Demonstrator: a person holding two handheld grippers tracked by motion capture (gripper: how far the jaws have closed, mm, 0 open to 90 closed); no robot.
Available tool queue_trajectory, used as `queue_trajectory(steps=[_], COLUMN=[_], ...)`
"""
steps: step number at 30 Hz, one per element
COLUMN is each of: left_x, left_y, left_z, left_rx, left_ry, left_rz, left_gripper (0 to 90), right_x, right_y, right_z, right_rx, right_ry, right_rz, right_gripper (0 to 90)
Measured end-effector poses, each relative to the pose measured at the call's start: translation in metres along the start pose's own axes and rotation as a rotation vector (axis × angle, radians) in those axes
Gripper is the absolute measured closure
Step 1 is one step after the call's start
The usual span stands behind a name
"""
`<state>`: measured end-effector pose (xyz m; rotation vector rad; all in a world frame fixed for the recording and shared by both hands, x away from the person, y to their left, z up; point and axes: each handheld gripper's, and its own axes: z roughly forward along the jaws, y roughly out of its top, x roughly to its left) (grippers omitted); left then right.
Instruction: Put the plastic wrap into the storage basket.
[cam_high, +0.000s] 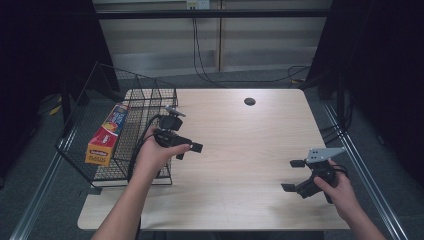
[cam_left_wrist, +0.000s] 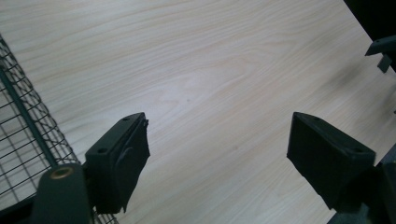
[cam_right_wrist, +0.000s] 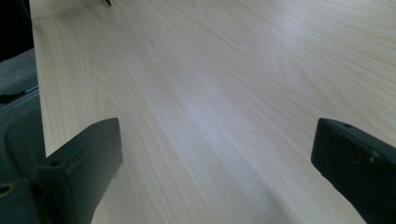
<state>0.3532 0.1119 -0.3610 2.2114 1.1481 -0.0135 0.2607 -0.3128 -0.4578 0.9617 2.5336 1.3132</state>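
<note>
Dim surroundings, soft overhead glare

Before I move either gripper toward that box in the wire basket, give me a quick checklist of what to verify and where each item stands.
1. Left gripper open, nothing between its jaws: ok.
2. Right gripper open, nothing between its jaws: ok.
3. Box in the wire basket, lying along its sloped mesh side: ok.
4. Left gripper close to the basket: ok, it is beside the basket's right side.
5. Bare table between the two grippers: ok.
6. Whether the box is full or light: cannot tell.
</note>
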Motion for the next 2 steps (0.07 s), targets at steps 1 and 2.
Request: queue_trajectory(steps=[1, 2], left_x=[-0.0014, -0.0028], left_y=[-0.0018, -0.0037], left_z=[0.0025, 0.0052], left_rx=[-0.001, -0.001], left_ry=[-0.01, -0.019], left_rz=[0.01, 0.024], left_gripper=[18.6, 18.2], right_x=[0.0002, 0.0005], right_y=[-0.0009, -0.0019], right_z=[0.0017, 0.0038], right_rx=[0.006, 0.015], right_ry=[-0.006, -0.011], right_rz=[-0.003, -0.008], right_gripper=[2.1, 2.1])
